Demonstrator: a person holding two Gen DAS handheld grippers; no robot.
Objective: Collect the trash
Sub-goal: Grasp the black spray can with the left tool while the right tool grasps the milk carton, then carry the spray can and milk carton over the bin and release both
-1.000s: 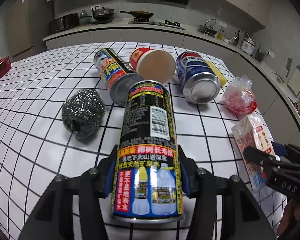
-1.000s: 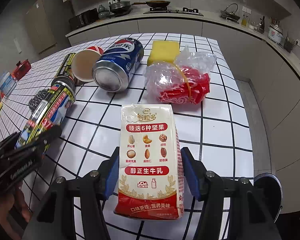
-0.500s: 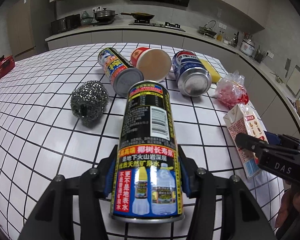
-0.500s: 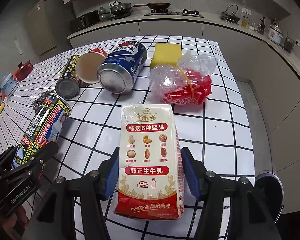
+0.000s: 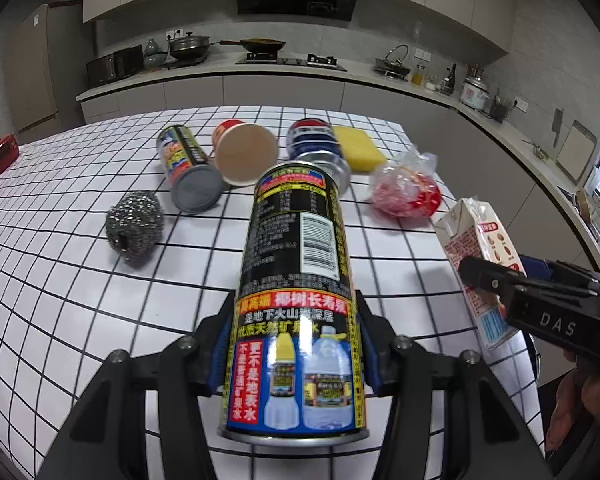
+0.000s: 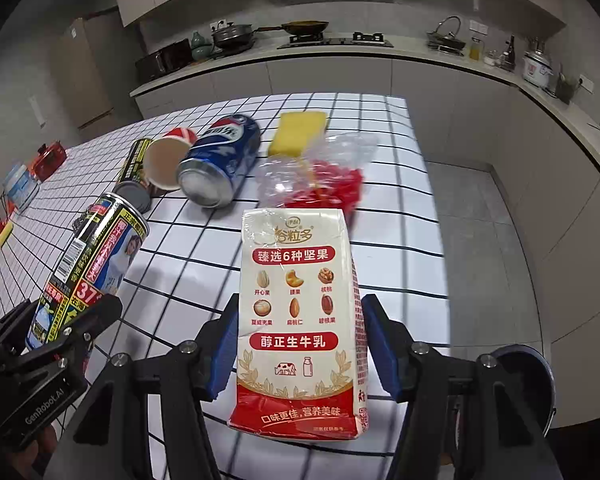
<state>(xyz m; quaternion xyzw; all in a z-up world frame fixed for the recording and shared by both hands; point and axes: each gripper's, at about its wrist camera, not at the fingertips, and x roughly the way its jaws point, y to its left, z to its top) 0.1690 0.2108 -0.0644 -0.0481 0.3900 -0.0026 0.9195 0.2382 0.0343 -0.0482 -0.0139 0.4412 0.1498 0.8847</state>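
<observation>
Between the blue pads of the left hand-held gripper (image 5: 294, 354): black coconut-drink can (image 5: 296, 300), pinched, lifted off the grid-tiled worktop (image 5: 60, 280). Right hand-held gripper (image 6: 300, 344): clamped on nut-milk carton (image 6: 300, 320). Beyond the grippers, lying on the worktop: second black can (image 5: 186, 168), paper cup (image 5: 244, 152), Pepsi can (image 6: 220, 164), yellow sponge (image 6: 300, 130), plastic bag with red contents (image 6: 320, 176), steel wool scourer (image 5: 134, 224).

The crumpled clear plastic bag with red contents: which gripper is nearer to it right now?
Right. The right gripper, holding the milk carton, sits directly in front of the plastic bag; the left gripper, holding the black can, is off to the bag's left.
</observation>
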